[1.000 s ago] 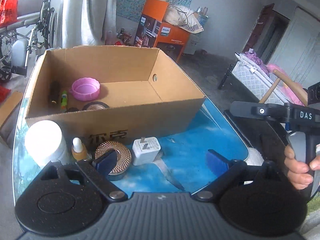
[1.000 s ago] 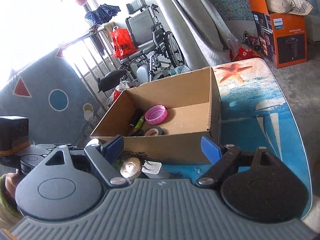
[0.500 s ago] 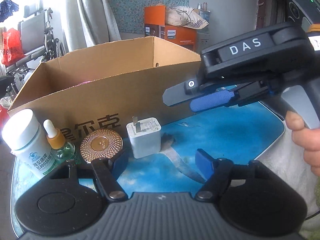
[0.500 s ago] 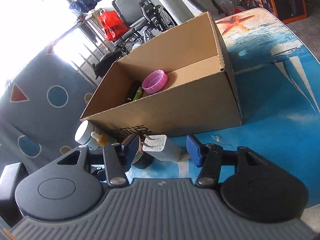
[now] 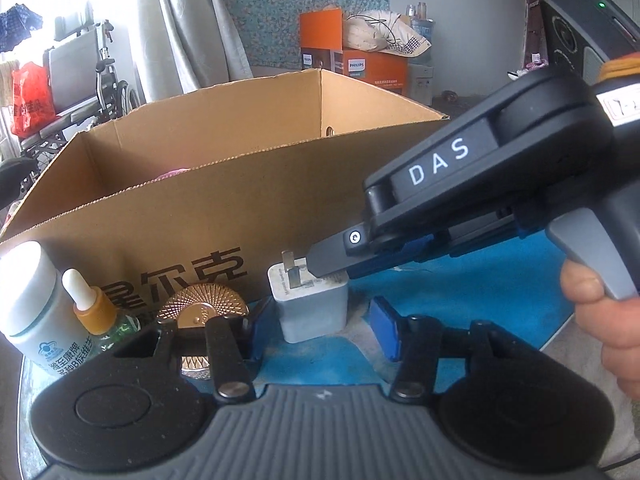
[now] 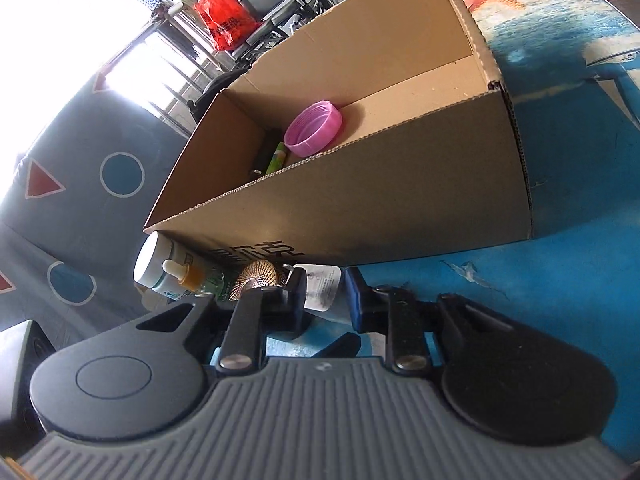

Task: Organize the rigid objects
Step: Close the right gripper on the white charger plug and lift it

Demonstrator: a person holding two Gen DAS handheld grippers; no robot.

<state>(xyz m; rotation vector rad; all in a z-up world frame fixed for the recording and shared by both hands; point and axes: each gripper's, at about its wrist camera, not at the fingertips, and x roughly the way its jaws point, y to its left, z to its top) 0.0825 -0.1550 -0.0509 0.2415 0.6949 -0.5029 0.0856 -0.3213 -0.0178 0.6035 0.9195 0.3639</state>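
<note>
Both claws are crowding one white charger (image 5: 312,304), standing just in front of the cardboard box (image 5: 224,216) on the blue table (image 5: 480,292). The left claw (image 5: 320,330) is closing, its blue pads either side of the charger's base; whether the left pad already touches is hard to tell, and the right pad clearly stands off. The right claw (image 6: 326,294) is closing too, jaws narrow around the charger's top, fingertips down by the prongs (image 5: 290,272); from its own camera I cannot tell if the pads are pressing yet.

Here's the danger: two grips on one small block. If both pull, it could twist free or skid into the box wall. The right fingertips could catch a prong and tip it. And the gold round lid (image 5: 204,308) sits just left of the charger, with the dropper bottle (image 5: 90,308) and white jar (image 5: 28,292) beyond, so the left finger could nudge that lid. Inside the box, a pink cap (image 6: 314,128) waits.
</note>
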